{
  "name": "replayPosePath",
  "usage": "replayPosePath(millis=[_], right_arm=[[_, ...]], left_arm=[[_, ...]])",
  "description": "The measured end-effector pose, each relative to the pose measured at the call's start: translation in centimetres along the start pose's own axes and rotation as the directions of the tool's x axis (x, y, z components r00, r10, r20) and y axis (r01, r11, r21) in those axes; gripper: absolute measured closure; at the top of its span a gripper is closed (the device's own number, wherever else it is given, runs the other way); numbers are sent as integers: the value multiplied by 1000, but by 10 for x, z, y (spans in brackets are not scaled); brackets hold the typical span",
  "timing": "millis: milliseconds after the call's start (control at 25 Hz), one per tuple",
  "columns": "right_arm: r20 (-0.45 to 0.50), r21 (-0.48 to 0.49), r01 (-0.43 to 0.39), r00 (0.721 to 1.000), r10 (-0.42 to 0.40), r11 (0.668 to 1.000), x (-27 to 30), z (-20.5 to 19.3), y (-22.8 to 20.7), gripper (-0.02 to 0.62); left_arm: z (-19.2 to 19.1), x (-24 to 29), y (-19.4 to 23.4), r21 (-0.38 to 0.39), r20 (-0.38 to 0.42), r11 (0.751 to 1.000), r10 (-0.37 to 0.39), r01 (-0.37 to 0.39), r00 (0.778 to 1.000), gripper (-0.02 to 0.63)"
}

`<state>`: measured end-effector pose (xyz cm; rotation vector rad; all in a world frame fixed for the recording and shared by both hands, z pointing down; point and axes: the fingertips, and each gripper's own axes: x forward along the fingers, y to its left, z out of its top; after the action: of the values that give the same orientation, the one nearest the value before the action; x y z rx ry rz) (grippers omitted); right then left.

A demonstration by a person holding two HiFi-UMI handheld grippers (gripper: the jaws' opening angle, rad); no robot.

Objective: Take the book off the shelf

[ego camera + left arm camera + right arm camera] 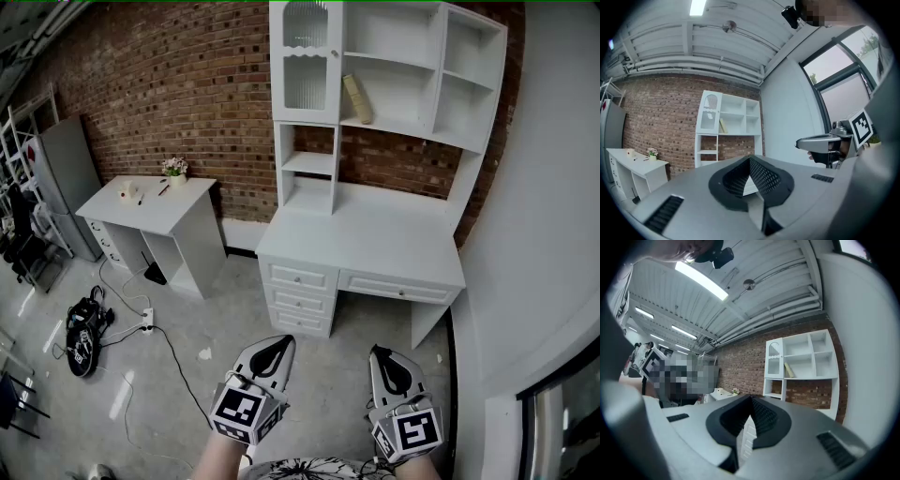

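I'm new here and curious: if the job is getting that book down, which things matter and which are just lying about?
For the job:
book
shelf
left gripper, shut, empty
right gripper, shut, empty

Just lying about:
side table
flower pot
grey cabinet
black gear on the floor

The left gripper (277, 345) and the right gripper (382, 354) are held low and side by side, both pointing forward, each with its jaws closed together on nothing.
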<state>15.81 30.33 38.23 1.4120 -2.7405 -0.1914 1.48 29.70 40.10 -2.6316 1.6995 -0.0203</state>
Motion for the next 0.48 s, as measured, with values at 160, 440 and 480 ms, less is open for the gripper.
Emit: replayPosePath(millis=[160,440,480], right_arm=[[16,8,1,1000,-1,1000,0,0,4,591],[-6,20,3,1000,-3,1000,7,-5,13,591],[-14,21,3,1000,-3,1000,9,-6,16,589]], left_arm=[[-5,-3,4,-5,-11,1000,7,-7,1000,594],[-10,-7,11,-24,-30,1000,-7,6,1000,594],[-10,-9,12,-22,-29,1000,-12,11,999,594]])
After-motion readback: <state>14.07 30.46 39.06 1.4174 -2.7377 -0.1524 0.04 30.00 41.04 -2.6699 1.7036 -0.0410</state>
